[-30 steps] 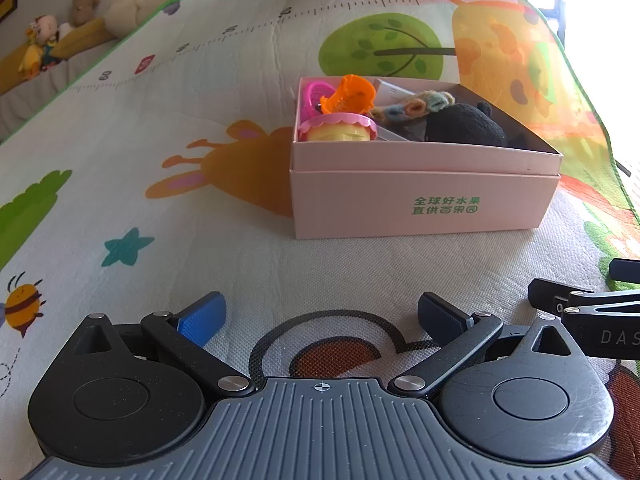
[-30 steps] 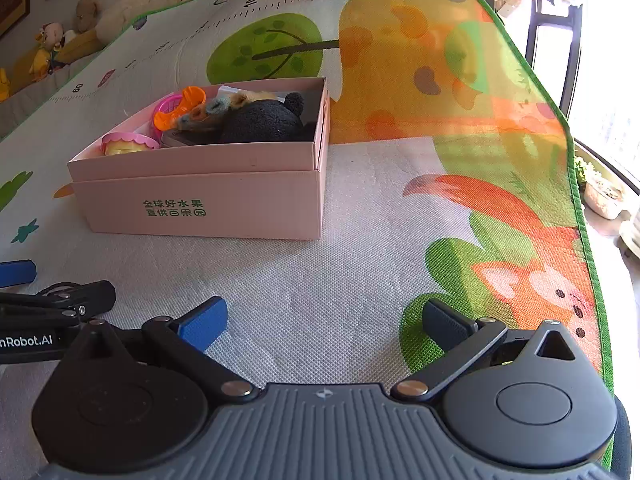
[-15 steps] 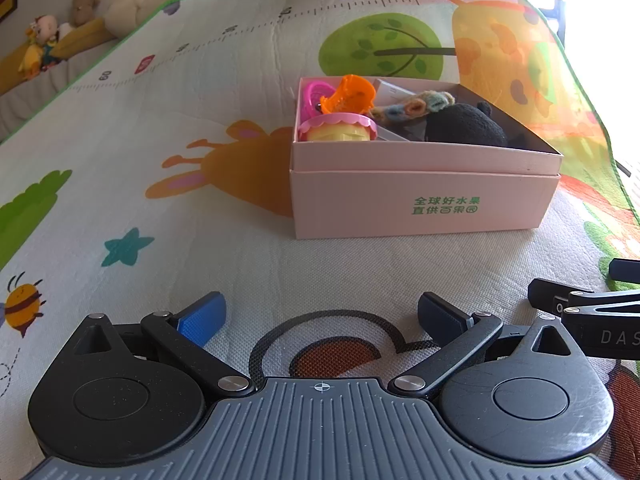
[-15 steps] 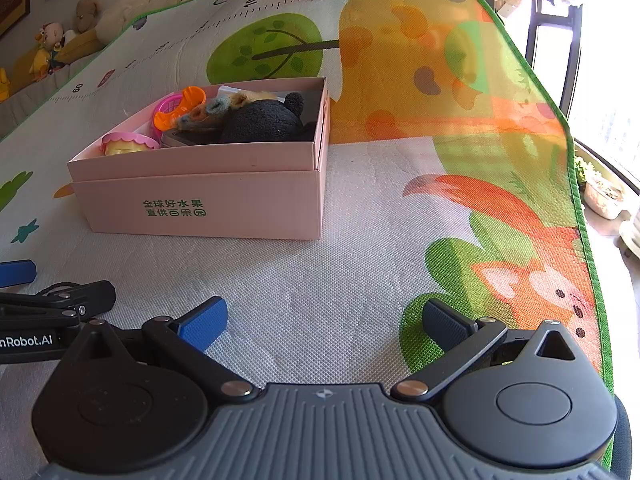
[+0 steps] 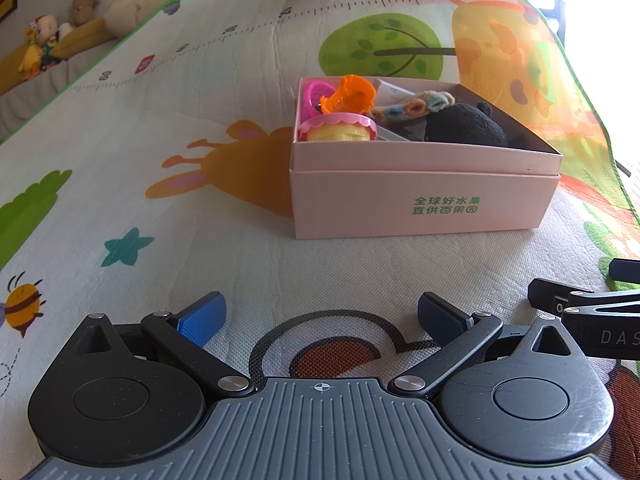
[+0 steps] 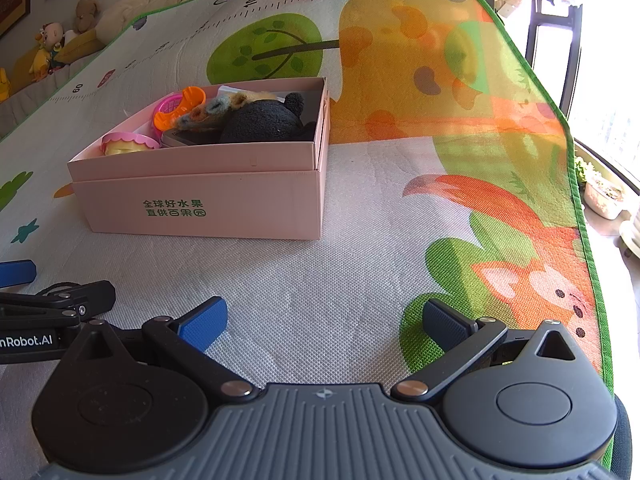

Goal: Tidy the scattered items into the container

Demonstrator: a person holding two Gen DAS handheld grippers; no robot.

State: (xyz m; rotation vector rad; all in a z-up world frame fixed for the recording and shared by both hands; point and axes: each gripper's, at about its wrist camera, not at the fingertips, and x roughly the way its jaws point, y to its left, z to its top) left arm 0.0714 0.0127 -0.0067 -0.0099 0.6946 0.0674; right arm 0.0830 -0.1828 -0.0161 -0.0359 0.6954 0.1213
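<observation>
A pink cardboard box (image 5: 420,204) (image 6: 200,204) stands on the play mat. In it lie a black plush toy (image 5: 464,126) (image 6: 264,122), an orange plastic piece (image 5: 350,94) (image 6: 182,108), a pink ring toy (image 5: 314,94), a yellow cup with a pink frill (image 5: 338,130) (image 6: 128,145) and a knitted strip (image 5: 412,104). My left gripper (image 5: 320,318) is open and empty, low over the mat in front of the box. My right gripper (image 6: 324,320) is open and empty, to the right of the left one.
The colourful play mat (image 5: 160,160) covers the surface. Its green edge (image 6: 580,208) runs along the right, with a drop to the floor and plant pots (image 6: 604,196) beyond. Stuffed toys (image 5: 44,44) sit along the far left wall.
</observation>
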